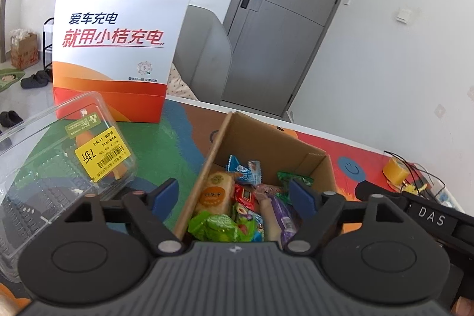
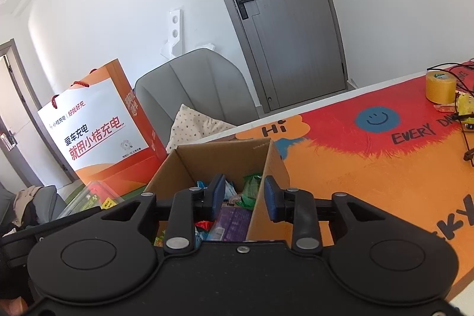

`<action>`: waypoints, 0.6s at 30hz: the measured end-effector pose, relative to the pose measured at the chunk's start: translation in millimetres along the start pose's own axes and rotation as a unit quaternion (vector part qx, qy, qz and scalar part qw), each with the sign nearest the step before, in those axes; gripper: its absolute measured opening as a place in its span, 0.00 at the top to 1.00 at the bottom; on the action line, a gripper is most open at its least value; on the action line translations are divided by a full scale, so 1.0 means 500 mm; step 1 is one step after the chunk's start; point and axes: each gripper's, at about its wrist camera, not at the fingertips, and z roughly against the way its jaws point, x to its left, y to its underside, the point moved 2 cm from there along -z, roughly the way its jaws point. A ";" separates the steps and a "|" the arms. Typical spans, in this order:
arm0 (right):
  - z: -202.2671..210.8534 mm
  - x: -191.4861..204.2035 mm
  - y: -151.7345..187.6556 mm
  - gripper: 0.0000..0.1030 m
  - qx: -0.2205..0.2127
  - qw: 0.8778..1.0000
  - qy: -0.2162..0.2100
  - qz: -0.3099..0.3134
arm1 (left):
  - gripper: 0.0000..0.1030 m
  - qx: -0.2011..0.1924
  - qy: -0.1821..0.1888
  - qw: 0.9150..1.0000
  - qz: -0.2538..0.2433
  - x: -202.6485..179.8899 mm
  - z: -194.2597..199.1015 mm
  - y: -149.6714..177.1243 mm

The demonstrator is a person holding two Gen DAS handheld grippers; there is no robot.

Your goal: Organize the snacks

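left claw [image 1: 234, 193] agape | box [image 1: 299, 156] snacks [image 1: 237, 209] partly hidden

Both views are bright with soft, even daylight; the white wall [image 2: 112, 5] is lit smoothly, a shade dimmer toward the ceiling corner. Shadows are faint. The clear plastic box [image 1: 59, 156] carries pale glare along its edges. Fisheye distortion bends the door [image 1: 296, 19] and the counter [image 2: 370, 168] edge, and dark vignetting clips the corners. The centre is fairly sharp, print on the bag [image 1: 118, 31] readable; the margins soften.
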 end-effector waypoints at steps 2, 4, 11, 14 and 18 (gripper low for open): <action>0.009 -0.004 0.006 0.67 0.002 1.000 0.001 0.000 | 0.16 0.000 -0.001 1.000 -0.006 -0.005 0.005 0.005; 0.019 -0.009 0.012 0.58 0.001 1.000 0.003 -0.001 | 0.15 0.002 -0.002 1.000 -0.013 -0.010 0.010 0.011; 0.059 -0.034 0.025 0.40 -0.002 1.000 0.007 -0.009 | 0.06 0.000 -0.006 0.999 -0.041 -0.030 0.033 0.025; 0.079 -0.043 0.030 0.30 -0.011 1.000 0.010 -0.004 | 0.04 -0.005 -0.009 0.999 -0.052 -0.039 0.045 0.028; 0.105 -0.054 0.035 0.20 -0.017 1.000 0.011 -0.005 | 0.02 -0.005 -0.009 0.998 -0.069 -0.053 0.060 0.033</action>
